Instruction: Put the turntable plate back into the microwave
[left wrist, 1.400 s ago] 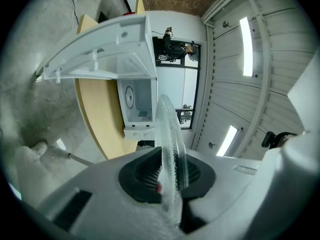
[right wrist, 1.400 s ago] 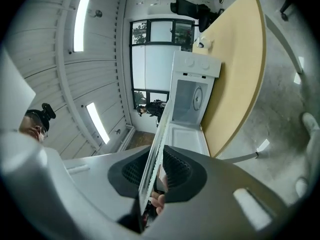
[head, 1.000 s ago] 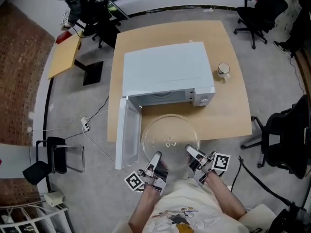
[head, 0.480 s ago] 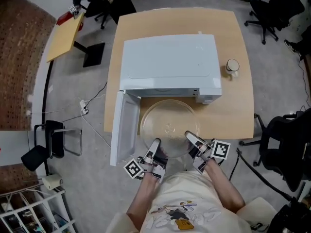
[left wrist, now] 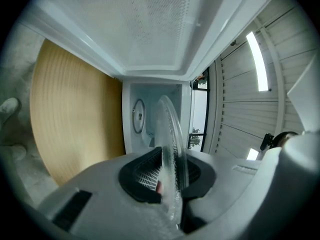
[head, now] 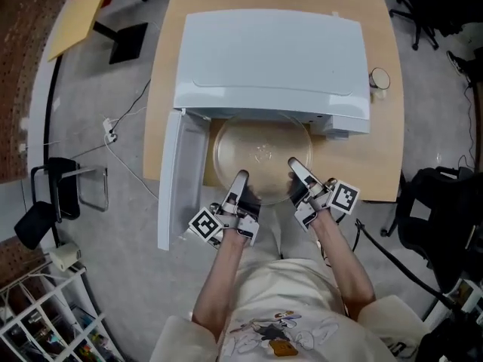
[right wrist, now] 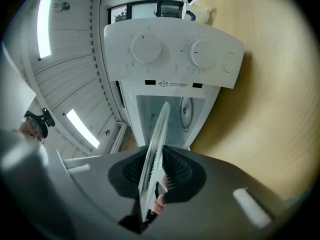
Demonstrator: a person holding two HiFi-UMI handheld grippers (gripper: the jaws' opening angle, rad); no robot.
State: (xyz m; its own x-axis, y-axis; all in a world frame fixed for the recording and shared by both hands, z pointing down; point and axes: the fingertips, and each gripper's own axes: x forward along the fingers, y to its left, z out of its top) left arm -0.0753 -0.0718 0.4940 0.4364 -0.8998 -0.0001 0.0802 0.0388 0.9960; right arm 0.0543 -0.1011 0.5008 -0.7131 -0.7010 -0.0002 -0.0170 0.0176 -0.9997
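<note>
The turntable plate [head: 260, 153] is level above the tabletop's [head: 377, 164] near edge, its far rim just entering the open microwave [head: 272, 51]. The left tongs [head: 239, 181] pinch its near rim narrowly. The right tongs [head: 296, 169], jaws closing, clamp that rim too. Sliding it in and seating it is not yet done.

The microwave [head: 272, 59] sits on the surface [head: 375, 173]. Its door [head: 179, 179] hangs open at the microwave's front left, past the surface's edge. The turntable plate [head: 260, 155] lies level just before the microwave's opening, far rim at the opening. A mug [head: 379, 79] stands on the surface right of the microwave.
</note>
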